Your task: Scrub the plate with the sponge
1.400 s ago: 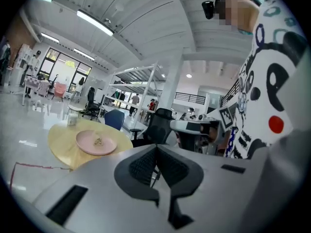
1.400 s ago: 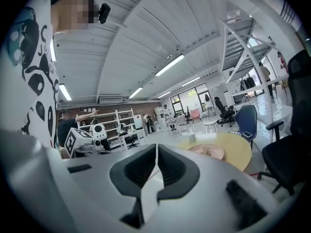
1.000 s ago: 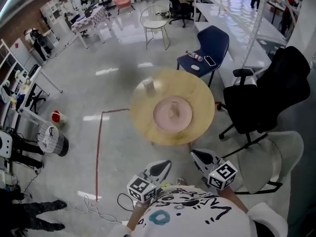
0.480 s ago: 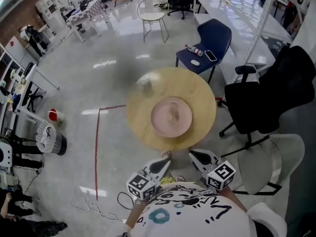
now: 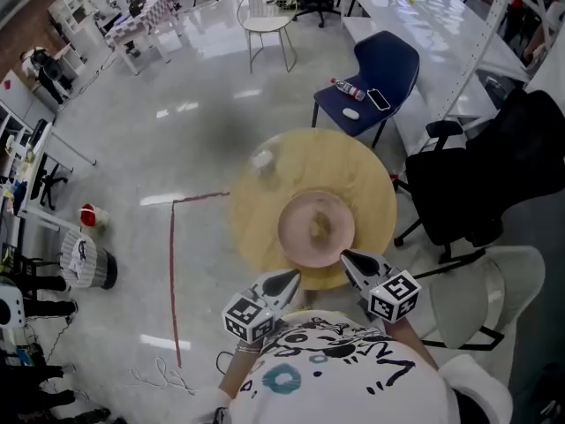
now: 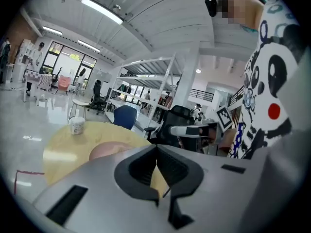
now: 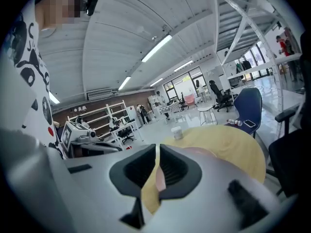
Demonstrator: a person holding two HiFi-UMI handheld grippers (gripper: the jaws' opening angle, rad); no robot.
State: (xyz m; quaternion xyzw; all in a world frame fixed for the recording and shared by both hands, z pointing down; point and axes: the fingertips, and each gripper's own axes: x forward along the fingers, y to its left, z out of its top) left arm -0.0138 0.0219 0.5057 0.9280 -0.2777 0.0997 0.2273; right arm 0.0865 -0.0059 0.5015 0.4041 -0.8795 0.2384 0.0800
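**Spotter:** Start wide. What's in front of you?

**Me:** The round wooden table [image 5: 265, 215], just below me. The pink plate [image 5: 296, 210] lies flat on its near half, over towards my right. A white cup [image 5: 263, 160] stands well apart from it, near the far left edge.

**Spotter:** And your claws?

**Me:** My left gripper [image 5: 294, 278] hangs by the table's near edge, jaws pressed together with nothing between them. My right gripper [image 5: 347, 257] points at the plate's near rim. Its jaws are also together and empty. From above the tip lines up with the rim, but I can't say it touches.

**Spotter:** Where's the thing you scrub with?

**Me:** That's the sponge [image 5: 320, 227], I think: a small yellowish lump in the middle of the plate. It's too blurred from up here to swear to. Neither claw is on it.

**Spotter:** So which step is this?

**Me:** The reach, I'd say. Nothing is picked up and no scrubbing has begun.

**Spotter:** What does the next move need?

**Me:** One claw has to spread its jaws, come down over the sponge and pinch it. The right is nearer. The left should probably steady the plate at its rim, or I reckon the plate will slide on that smooth wood once I press.
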